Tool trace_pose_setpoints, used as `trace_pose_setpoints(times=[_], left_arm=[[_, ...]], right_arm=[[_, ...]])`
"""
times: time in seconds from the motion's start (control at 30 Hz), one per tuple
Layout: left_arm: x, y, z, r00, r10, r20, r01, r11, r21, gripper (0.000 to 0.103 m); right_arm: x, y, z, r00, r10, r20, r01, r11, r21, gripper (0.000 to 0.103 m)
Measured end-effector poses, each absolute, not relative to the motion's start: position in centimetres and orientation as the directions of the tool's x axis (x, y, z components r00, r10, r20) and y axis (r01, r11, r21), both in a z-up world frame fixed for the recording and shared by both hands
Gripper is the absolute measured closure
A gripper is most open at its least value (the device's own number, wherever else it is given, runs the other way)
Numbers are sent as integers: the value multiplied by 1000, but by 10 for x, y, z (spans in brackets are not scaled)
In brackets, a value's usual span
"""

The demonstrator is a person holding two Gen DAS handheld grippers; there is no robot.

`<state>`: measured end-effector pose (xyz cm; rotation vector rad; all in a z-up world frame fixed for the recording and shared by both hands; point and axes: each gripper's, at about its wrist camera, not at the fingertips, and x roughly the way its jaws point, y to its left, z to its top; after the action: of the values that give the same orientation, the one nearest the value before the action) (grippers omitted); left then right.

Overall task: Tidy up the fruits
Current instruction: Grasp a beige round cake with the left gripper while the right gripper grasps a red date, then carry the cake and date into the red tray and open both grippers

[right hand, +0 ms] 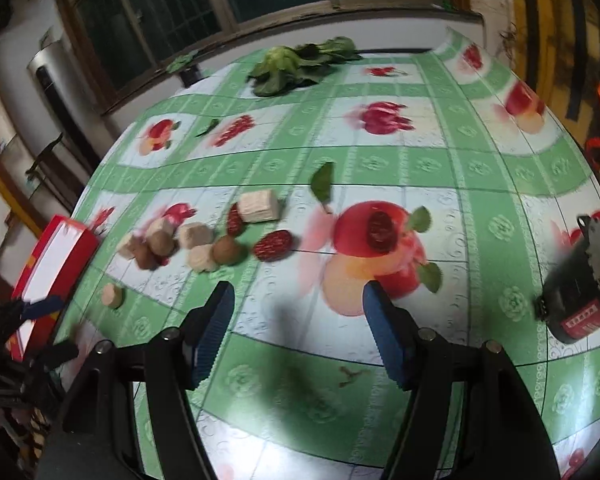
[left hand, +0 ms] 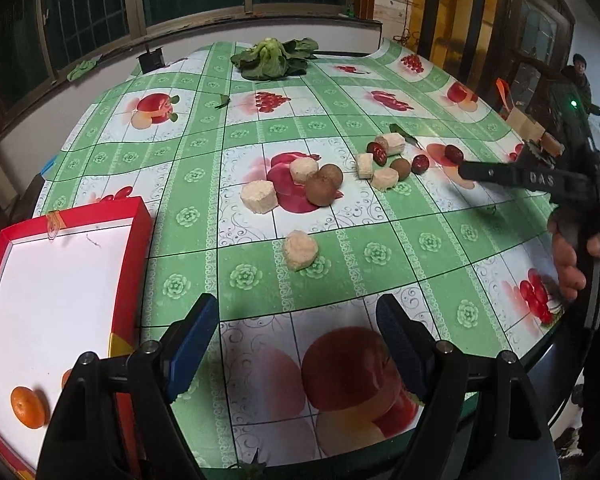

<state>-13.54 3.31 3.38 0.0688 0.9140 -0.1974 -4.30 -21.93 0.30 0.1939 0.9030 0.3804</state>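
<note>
Both grippers are up over the table and both are empty; the left gripper has its blue pads spread wide with only tablecloth between them, and the right gripper is spread just as wide, nothing in its grasp either.

Over on the left sits the red tray, hard against the left gripper's side; 1 orange lies on its white floor near the close corner, so the sorting looks barely begun.

The fruit is scattered ahead; 2 brown kiwis touch each other mid-table among pale cut chunks, a third kiwi sits further right, and dark red dates are strung along the far right of the cluster.

Here is what matters; from the right wrist camera 1 date lies straight ahead, roughly centred between the open fingers, apart from the rest, long axis running nearly away from the camera; a second date lies ahead-left, long axis crosswise.

In the left view the right gripper reaches in from the right with its tip just beside that outlying date; the right hand is clearly the nearer one.

My call: a forward drop onto that date comes next, then a long carry leftward to the tray; a small rounded fruit may roll off the pads.
</note>
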Motion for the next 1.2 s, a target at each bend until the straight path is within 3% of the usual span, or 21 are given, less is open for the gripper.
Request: trace_pose_setpoints(times=[0.37,0.53,0.6,0.63,0.67,0.83,0.97,1.03,1.07,1.2], left_arm=[[-123,35,29,572,-141,-808,176,983,-47,22],[-115,34,29,563,-151,-813,171,983,-64,23],[-110,34,27,553,-143,-821,159,985,-65,23],[-108,33,26,550,-142,-823,156,986,-65,25],[-105,32,24,545,-137,-827,152,986,-63,30],[-90,27,13,523,-98,-847,125,991,-38,46],[-82,26,9,549,-76,-832,113,993,-17,53],[-79,26,10,556,-79,-827,101,995,-27,66],[-79,25,10,557,-89,-826,110,993,-32,79],[-86,17,11,569,-90,-817,142,990,-10,80]], right_arm=[[-19,-230,0,573,329,-751,-130,941,313,36],[8,-231,-4,554,270,-788,-80,959,273,56],[12,-225,-4,560,211,-801,-72,976,206,75],[12,-221,-5,570,165,-805,-68,986,155,79],[11,-220,-6,577,138,-805,-67,990,122,84],[2,-215,-6,605,70,-793,-77,997,30,84],[0,-221,-5,601,104,-793,-79,994,71,84],[1,-224,-5,598,122,-792,-78,993,94,84],[1,-223,-5,598,125,-792,-77,992,99,84],[-2,-223,-4,592,167,-789,-90,986,142,84]])
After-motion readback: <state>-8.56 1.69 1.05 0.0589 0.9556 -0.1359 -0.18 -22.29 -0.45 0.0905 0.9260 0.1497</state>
